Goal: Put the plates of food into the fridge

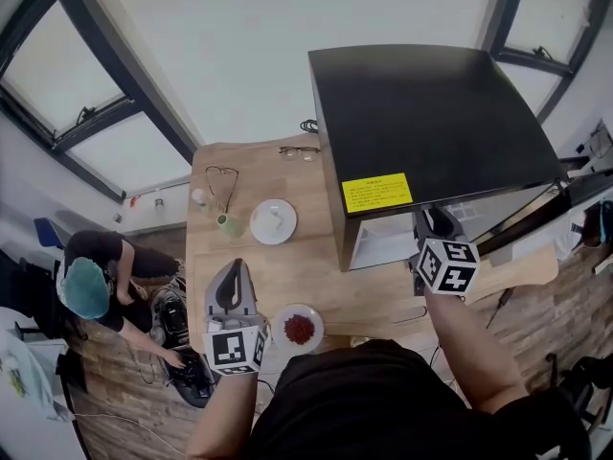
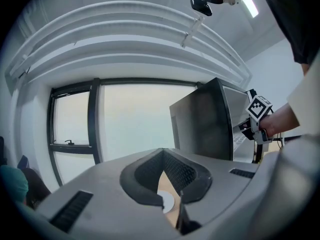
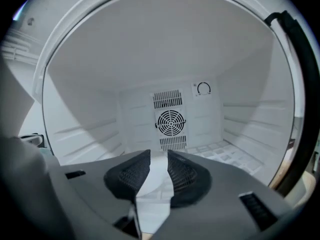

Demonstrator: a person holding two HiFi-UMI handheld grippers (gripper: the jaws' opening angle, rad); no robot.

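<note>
Right now, plate of red food sits at near edge of wooden table, lower centre of head view, just right of left gripper. Second plate with pale food lies farther up table, beside green cup. Black fridge stands upper right, front open. I read left gripper's jaws as meeting at tips, holding nothing. Right gripper sits at fridge mouth, jaws apart, empty; fan grille on back wall ahead.

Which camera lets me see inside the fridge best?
The right gripper view: it looks straight into the fridge, showing white walls and the back fan. The head view shows mostly its black top; the left gripper view only its dark outside.
</note>
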